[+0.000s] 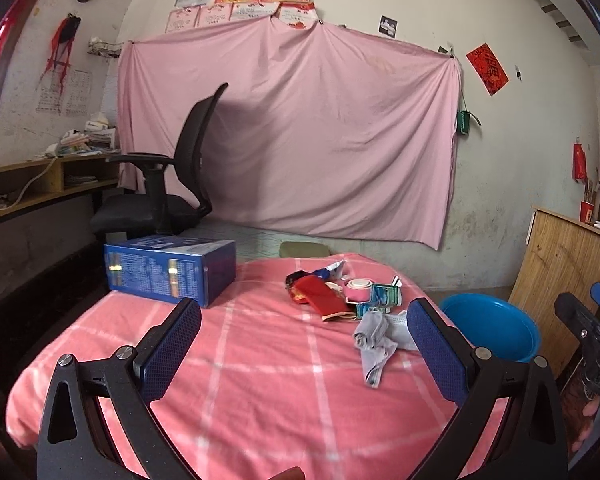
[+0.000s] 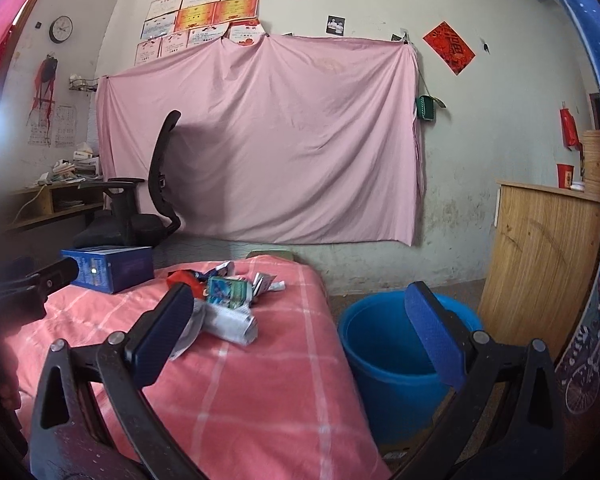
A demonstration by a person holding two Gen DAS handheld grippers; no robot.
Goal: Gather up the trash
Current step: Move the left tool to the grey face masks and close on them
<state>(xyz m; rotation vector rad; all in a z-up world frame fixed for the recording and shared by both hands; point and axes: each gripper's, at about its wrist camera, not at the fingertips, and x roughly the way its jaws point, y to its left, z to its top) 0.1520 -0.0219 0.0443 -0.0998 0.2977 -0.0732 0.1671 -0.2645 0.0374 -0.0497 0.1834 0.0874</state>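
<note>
**Both claws spread, trash heaped on the pink tabletop**

At your far left, the blue box (image 1: 171, 270) sits at 10 o'clock on the pink checked tabletop (image 1: 260, 400), with a black office chair (image 1: 168, 184) behind it. Your left claw (image 1: 304, 344) is spread wide and holds nothing. Beyond it, at 1 o'clock, lies the trash pile (image 1: 346, 294). Only the left view shows its red wrapper (image 1: 320, 294), pink tape roll (image 1: 359, 289) and grey crumpled cloth (image 1: 374, 344) plainly. The right view blocks part of the pile behind a finger but shows a white crumpled wrapper (image 2: 232, 322) near the front. Your right claw (image 2: 300, 334) is also spread and empty. At its 3 o'clock the blue bucket (image 2: 388, 364) stands on the floor just beside the tabletop; the right view looks into it, while the left view catches only its rim.
</note>
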